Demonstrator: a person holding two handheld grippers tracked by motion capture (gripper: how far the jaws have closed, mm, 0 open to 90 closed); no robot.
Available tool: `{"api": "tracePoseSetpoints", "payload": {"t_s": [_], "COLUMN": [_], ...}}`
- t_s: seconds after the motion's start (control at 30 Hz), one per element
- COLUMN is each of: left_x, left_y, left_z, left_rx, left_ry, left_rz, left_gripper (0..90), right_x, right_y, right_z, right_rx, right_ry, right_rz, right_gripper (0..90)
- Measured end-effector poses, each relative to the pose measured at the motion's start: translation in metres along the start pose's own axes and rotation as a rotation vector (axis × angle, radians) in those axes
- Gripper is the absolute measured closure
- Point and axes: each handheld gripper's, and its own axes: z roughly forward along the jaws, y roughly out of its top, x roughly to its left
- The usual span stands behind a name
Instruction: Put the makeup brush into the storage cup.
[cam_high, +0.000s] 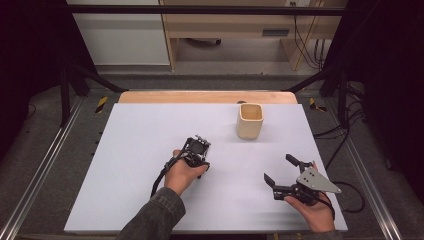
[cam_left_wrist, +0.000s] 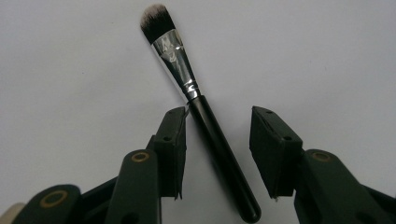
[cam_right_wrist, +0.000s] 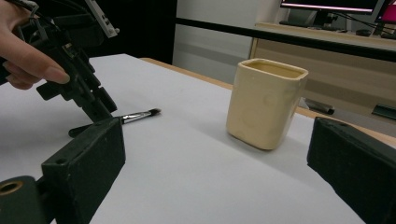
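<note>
A makeup brush (cam_left_wrist: 201, 107) lies flat on the white table (cam_high: 150, 150), about midway between its left and right edges and a little nearer the near edge. The left gripper (cam_left_wrist: 219, 135) points down over it — jaws apart, the black handle lying between them; the left pad looks to be just at the handle near the silver ferrule, the right pad clear of it. The right gripper (cam_high: 281, 172) sits near the near right corner, jaws spread wide with nothing between them. A cream square cup (cam_high: 249, 120) stands upright toward the far edge — well apart from the brush.
</note>
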Motion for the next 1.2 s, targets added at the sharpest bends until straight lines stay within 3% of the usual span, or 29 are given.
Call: {"api": "tracePoseSetpoints", "payload": {"t_s": [1.2], "left_x": [-0.0006], "left_y": [-0.0034], "left_z": [0.0061], "left_rx": [0.017], "left_ry": [0.019], "left_rz": [0.008], "left_gripper": [66.4], "right_x": [-0.0004], "right_y": [0.0000], "right_z": [-0.0003], "right_rx": [-0.002], "right_ry": [-0.002], "right_rz": [0.003], "right_gripper": [4.0]}}
